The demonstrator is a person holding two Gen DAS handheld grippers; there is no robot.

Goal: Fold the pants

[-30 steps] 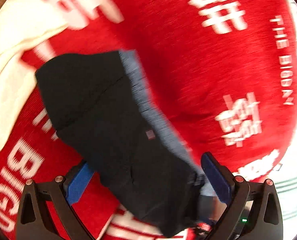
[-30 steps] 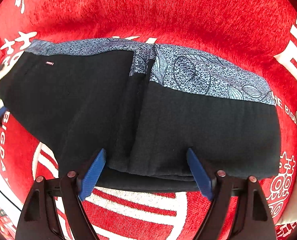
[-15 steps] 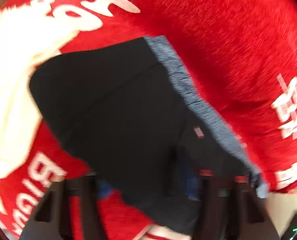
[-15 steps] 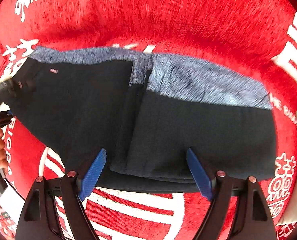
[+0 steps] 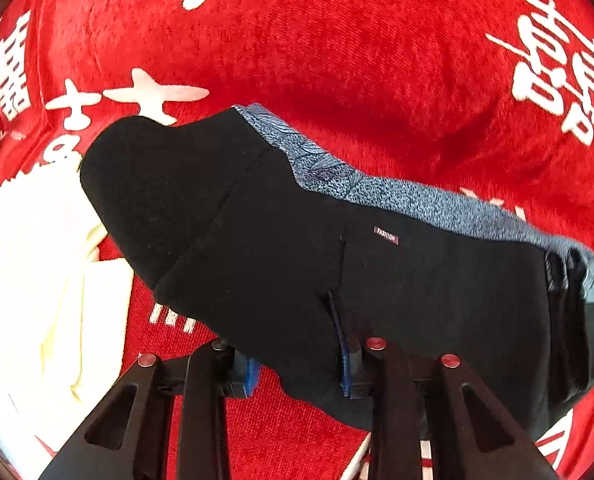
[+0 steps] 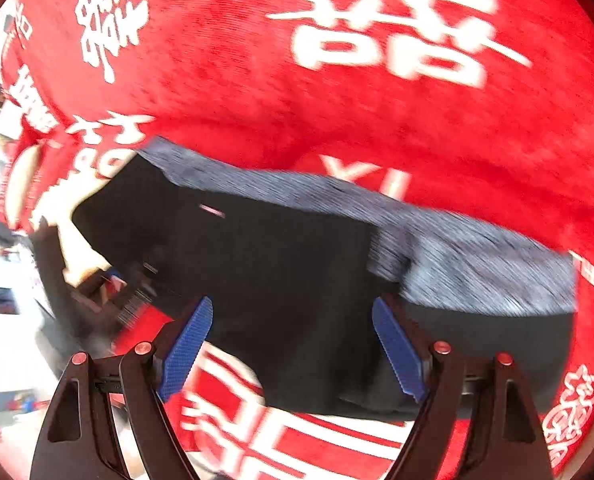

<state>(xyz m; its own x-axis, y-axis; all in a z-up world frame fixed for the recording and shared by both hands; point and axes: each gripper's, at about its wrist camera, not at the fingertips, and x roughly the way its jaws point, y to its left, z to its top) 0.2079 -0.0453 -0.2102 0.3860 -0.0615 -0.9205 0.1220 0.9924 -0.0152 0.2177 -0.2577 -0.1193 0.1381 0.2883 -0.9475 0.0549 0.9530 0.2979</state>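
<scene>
The pants (image 5: 281, 240) lie on the red cloth (image 5: 377, 60), already doubled into a compact stack. My left hand-held gripper (image 5: 297, 364) pinches their near edge; my right hand-held gripper (image 6: 293, 344) hovers spread. One last fold probably remains.

Black pants (image 5: 281, 240) carry a blue-grey speckled leaf-print band (image 5: 417, 204) toward one o'clock. Red cloth (image 5: 357, 60) underneath bears white characters. Cream fabric (image 5: 37, 300) lies at nine o'clock.

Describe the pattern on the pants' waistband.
Blue-grey speckled print with leaf outlines on the waistband; clearest in the left wrist view.
</scene>
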